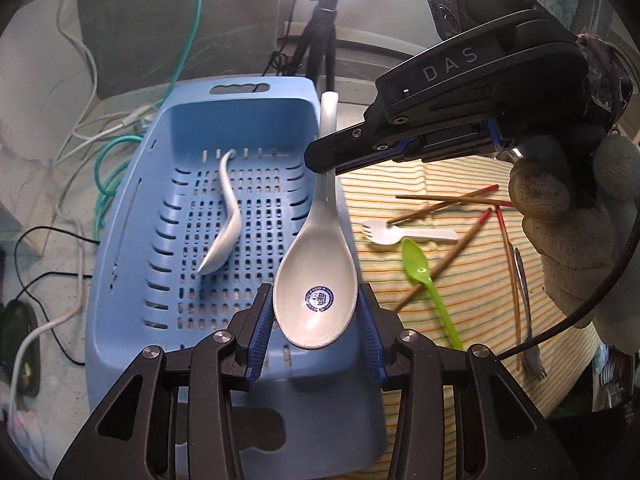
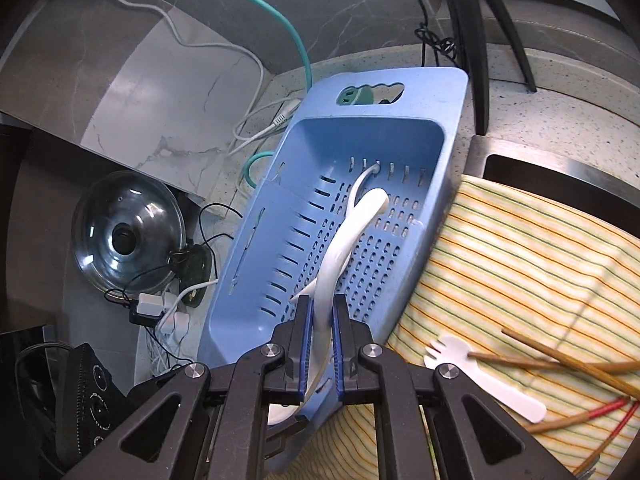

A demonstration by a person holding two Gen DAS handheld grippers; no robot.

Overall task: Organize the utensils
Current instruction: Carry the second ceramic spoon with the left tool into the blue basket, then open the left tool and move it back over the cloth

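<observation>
A large white ceramic soup spoon (image 1: 316, 300) with a blue stamp in its bowl hangs over the right edge of the blue slotted basket (image 1: 132, 208). My left gripper (image 1: 314, 292) has its blue pads against both sides of the spoon's bowl. My right gripper (image 1: 318, 160), held by a gloved hand (image 1: 580, 240), reaches in from the right and is shut on the handle. In the right wrist view the right gripper (image 2: 321, 300) pinches that handle (image 2: 360, 220) above the basket (image 2: 440, 92). A second white spoon (image 1: 224, 220) lies on the basket floor.
On the striped cloth (image 1: 460, 184) to the right lie chopsticks (image 1: 440, 200), a white spork (image 1: 400, 234), a green plastic spoon (image 1: 420, 268) and a metal fork (image 1: 524, 300). Cables run left of the basket. A glass pot lid (image 2: 124, 232) and a tripod (image 1: 324, 32) stand nearby.
</observation>
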